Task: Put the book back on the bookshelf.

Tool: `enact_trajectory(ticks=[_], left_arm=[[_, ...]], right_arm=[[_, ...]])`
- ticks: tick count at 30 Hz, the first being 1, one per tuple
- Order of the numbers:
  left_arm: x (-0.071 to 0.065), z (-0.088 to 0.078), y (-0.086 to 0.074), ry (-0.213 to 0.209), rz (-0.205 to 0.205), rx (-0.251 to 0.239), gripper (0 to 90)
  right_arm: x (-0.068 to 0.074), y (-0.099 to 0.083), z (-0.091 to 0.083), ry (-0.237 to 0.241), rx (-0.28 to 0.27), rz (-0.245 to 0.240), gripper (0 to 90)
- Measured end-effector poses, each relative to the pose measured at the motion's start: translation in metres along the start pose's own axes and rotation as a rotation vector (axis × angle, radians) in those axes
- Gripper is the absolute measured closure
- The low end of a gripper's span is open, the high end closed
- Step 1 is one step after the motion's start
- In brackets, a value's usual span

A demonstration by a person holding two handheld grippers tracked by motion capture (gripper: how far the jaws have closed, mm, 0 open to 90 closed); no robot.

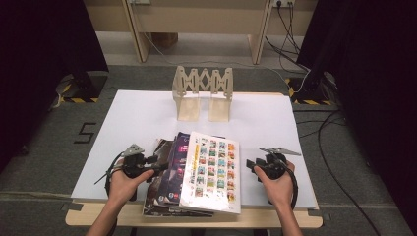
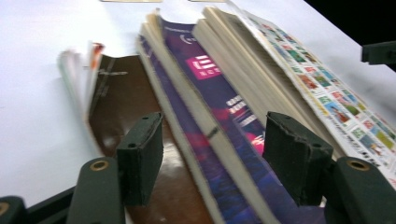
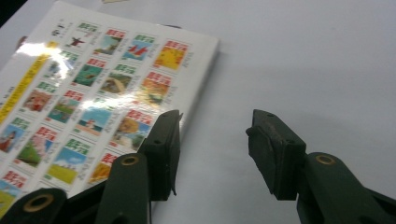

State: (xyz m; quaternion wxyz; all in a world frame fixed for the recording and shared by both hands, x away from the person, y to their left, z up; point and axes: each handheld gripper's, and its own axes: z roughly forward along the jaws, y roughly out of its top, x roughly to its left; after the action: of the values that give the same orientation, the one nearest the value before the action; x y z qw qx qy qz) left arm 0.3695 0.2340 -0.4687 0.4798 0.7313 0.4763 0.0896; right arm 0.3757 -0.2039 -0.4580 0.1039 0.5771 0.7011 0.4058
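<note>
Books (image 1: 196, 174) overlap on a white table (image 1: 137, 118) over grey carpet (image 1: 49, 142); both grippers gape, holding nothing.

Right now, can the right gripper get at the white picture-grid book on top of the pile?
Probably yes. The right gripper is open beside the white picture-grid book, with bare white tabletop between them and nothing blocking its near edge.

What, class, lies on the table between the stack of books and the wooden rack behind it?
Nothing visible. Between the stack of books and the wooden rack lies only bare white table, so the path looks open.
</note>
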Motion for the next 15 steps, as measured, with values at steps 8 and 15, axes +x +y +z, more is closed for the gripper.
enact_trajectory(ticks=[8, 15], left_arm=[[-0.012, 0.009, 0.007, -0.007, 0.010, 0.010, 37.4], [-0.029, 0.020, 0.022, -0.041, 0.018, 0.010, 38.1]], right_arm=[[0.017, 0.009, 0.016, 0.084, 0.076, 0.009, 52.1], [0.020, 0.011, 0.021, 0.110, 0.110, 0.033, 50.8]])
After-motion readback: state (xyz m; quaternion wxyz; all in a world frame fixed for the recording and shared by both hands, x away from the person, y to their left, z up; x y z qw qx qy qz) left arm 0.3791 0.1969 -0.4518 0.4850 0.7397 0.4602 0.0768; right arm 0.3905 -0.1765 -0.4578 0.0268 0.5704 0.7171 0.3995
